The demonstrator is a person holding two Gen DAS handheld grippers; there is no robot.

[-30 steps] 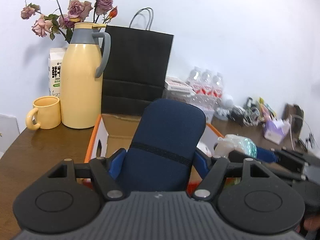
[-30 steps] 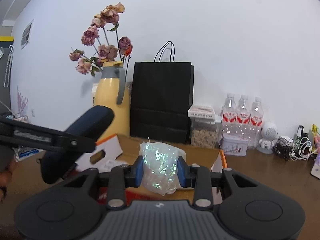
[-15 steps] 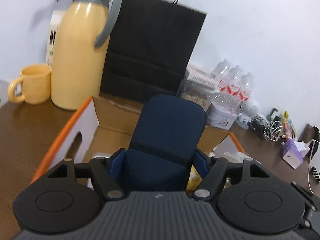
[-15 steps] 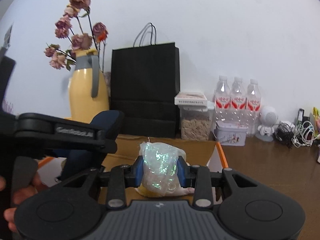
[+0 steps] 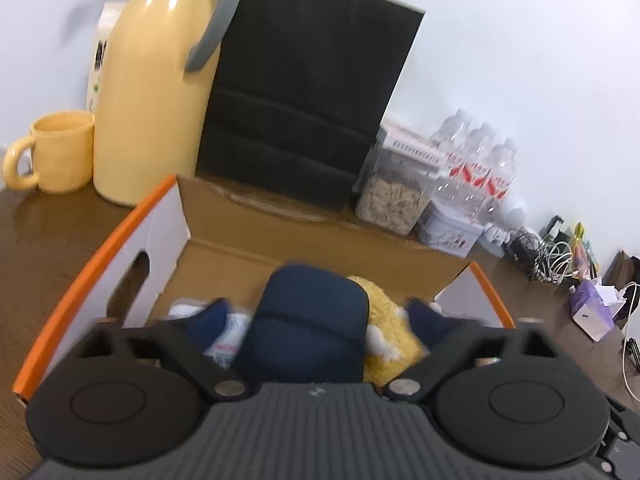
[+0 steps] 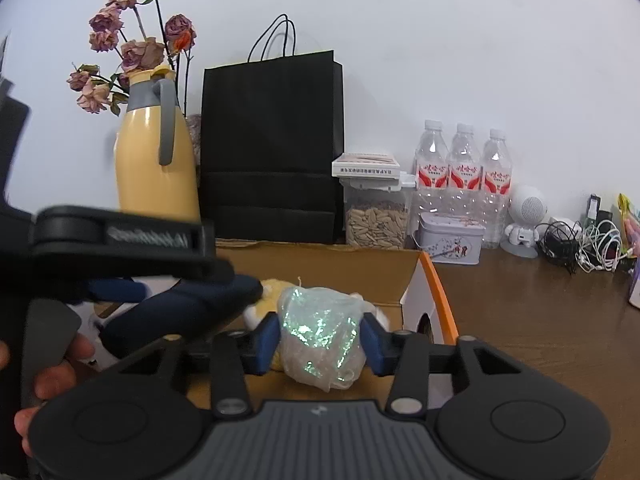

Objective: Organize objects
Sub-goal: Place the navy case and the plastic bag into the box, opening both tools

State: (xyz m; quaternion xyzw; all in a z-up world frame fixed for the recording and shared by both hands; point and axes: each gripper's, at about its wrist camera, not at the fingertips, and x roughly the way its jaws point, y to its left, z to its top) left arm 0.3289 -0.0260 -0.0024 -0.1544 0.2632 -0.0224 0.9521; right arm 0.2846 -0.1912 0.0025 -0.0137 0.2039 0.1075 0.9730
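While the navy pouch (image 5: 308,320) sits between the spread fingers of your left gripper (image 5: 316,316), it is already down inside the cardboard box (image 5: 156,240), leaning against the yellow plush toy (image 5: 390,340). Those jaws have just been opening and now stand wide, clear of the pouch on both sides, so it is released. Draw that gripper straight back and up; don't sweep sideways, or a finger may snag the pouch's band or nudge the orange-edged flap.

Now the right side. Your right gripper (image 6: 320,338) has the shiny crinkled bag (image 6: 320,332) between its blue pads, and those jaws have just been opening too. The right pad looks clear of the bag; on the left I cannot tell whether the pad is touching the plastic, so I read the grip as let go or nearly so. The bag hangs over the box's near right corner, just in front of the plush toy. Finish opening before you lift away, since thin plastic can cling to a pad. Keep clear of the left gripper (image 6: 120,248) beside you, and of the yellow jug (image 6: 156,160) and black paper bag (image 6: 272,148) behind the box.
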